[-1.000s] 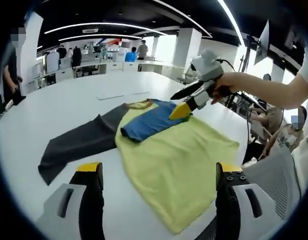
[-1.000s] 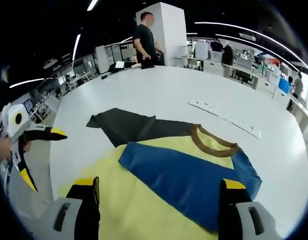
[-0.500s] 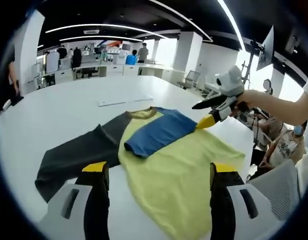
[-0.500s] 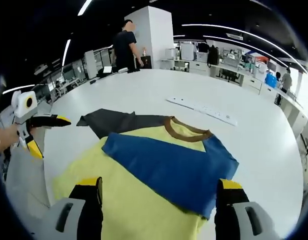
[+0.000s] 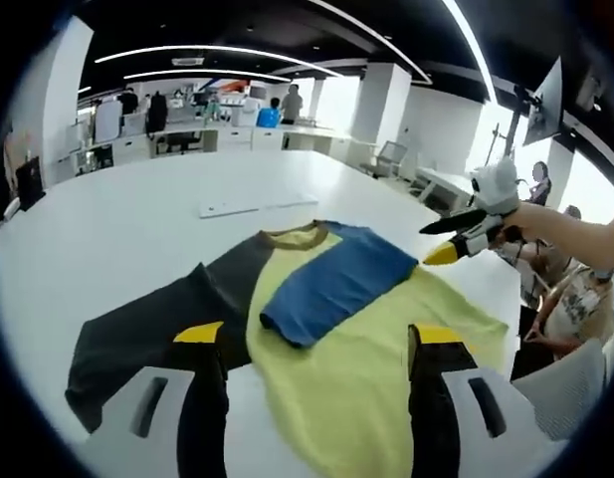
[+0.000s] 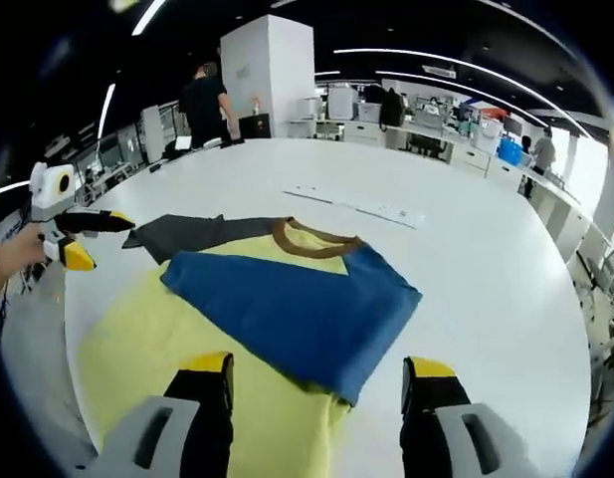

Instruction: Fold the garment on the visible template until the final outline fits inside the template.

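Left gripper view shows the garment's [image 5: 356, 329] whole grey sleeve [image 5: 147, 334]; both grippers [image 5: 311, 344] [image 6: 316, 373] released, empty.

Left gripper [image 5: 314, 349] black jaws, yellow tips, grey housings, right gripper [image 6: 313, 380] the same colours

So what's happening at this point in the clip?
A person is folding a T-shirt laid flat on a white table, using a hand-held tool in each hand. The blue sleeve is folded across the yellow body; the dark grey sleeve lies spread out to the side. Both the left tool and the right tool are open, off the cloth and holding nothing. No template outline is discernible.
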Tool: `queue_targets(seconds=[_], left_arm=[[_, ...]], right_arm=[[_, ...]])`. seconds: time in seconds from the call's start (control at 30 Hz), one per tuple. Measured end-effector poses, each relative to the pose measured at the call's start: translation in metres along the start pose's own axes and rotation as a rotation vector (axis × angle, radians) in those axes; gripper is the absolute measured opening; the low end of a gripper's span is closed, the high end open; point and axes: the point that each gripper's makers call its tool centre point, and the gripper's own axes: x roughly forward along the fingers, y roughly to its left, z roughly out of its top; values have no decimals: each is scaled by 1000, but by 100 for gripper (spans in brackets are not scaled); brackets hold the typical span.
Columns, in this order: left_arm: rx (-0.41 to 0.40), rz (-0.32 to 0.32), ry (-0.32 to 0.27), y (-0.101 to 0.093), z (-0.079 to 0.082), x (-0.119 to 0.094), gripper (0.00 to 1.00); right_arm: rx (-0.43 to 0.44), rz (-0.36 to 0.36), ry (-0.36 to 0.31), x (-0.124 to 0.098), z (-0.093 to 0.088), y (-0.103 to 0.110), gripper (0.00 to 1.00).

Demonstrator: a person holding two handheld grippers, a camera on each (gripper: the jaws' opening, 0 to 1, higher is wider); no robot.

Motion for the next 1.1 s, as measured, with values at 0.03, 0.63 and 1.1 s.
queue_targets(seconds=[0.03, 0.63, 1.1], left_arm=[[-16, 2, 3, 2, -1, 6, 66], [-202, 53, 41, 30, -26, 56, 30], [-301, 11, 61, 28, -41, 75, 16]], right_arm=[[-11, -9, 6, 1, -4, -1, 57], [7, -49, 41, 12, -33, -13, 21], [62, -64, 52, 20, -43, -14, 13]])
